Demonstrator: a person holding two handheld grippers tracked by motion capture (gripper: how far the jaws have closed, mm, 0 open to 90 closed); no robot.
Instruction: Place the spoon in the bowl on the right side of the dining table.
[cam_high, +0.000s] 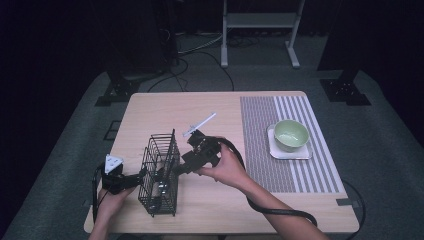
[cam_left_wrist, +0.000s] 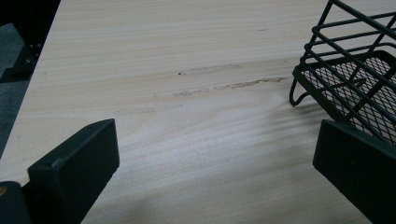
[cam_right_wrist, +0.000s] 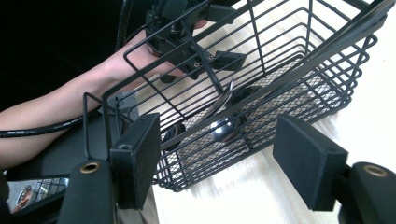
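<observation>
A black wire basket (cam_high: 161, 172) stands on the wooden table (cam_high: 210, 210), near its front left. Inside it, in the right gripper view, lies a metal spoon (cam_right_wrist: 223, 128) on the mesh floor. My right gripper (cam_high: 178, 169) comes at the basket from the right, open; its jaws straddle the basket's near side (cam_right_wrist: 261, 79), the left pad close against a corner wire and the right pad apart from it. My left gripper (cam_high: 140, 176) sits just left of the basket, open, with bare table between its jaws (cam_left_wrist: 215, 144) and the basket (cam_left_wrist: 355, 79) at the right.
A white utensil (cam_high: 200, 123) lies on the table behind the right gripper. A green bowl (cam_high: 291, 134) rests on a white square plate (cam_high: 305, 152) on the striped mat (cam_high: 265, 160) at the right. The table's left edge (cam_left_wrist: 32, 98) is near the left gripper.
</observation>
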